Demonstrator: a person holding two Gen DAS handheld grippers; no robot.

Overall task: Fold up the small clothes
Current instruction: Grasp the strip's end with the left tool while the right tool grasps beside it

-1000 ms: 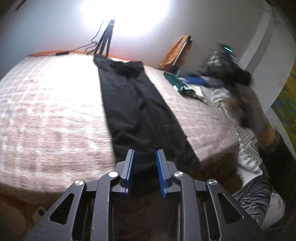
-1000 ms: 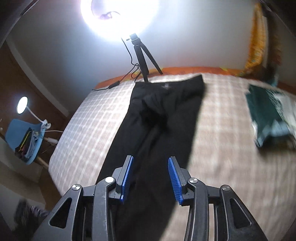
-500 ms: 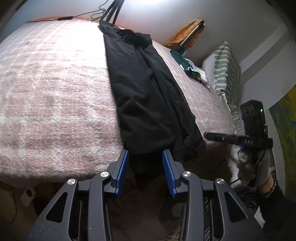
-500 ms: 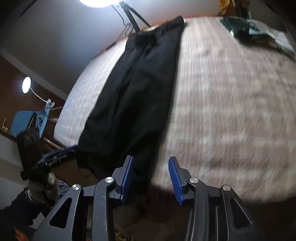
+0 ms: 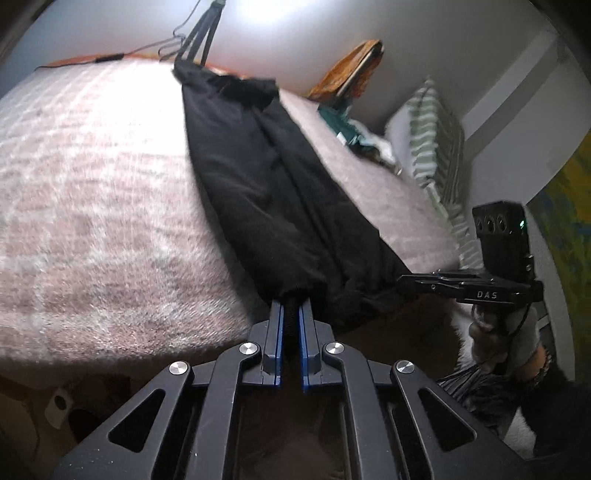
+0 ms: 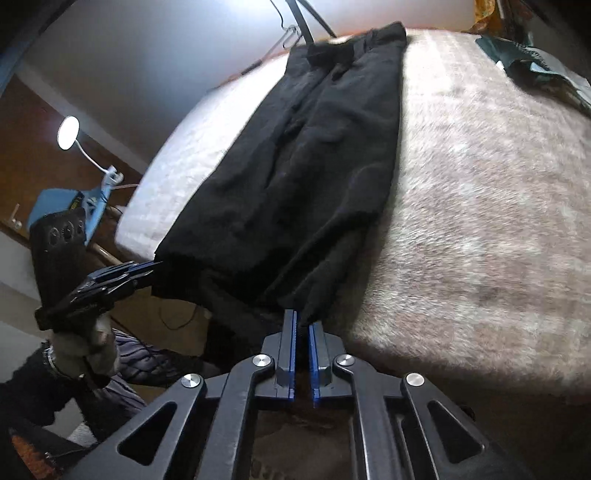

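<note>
Pinching black trousers (image 5: 280, 206) hem: left hand-held gripper (image 5: 291, 314) just clamped shut; right hand-held gripper (image 6: 303, 325) likewise, other corner.

Both views are fisheye, w/ strong bending at the edges and dark corners. In the left wrist view a blown-out light (image 5: 273, 11) sits at 12 o'clock and washes the wall (image 5: 110, 33) white-blue; in the right wrist view similar glare is at approx. 12 o'clock. A small lamp (image 6: 68, 133) glows at 9 o'clock there. The blanket (image 6: 480, 206) is bright but soft, smeared by motion blur. The black trousers (image 5: 273, 192) show almost no detail, only dark mass. Below the bed edge, from 5 to 7 o'clock, all is deep shadow.
</note>
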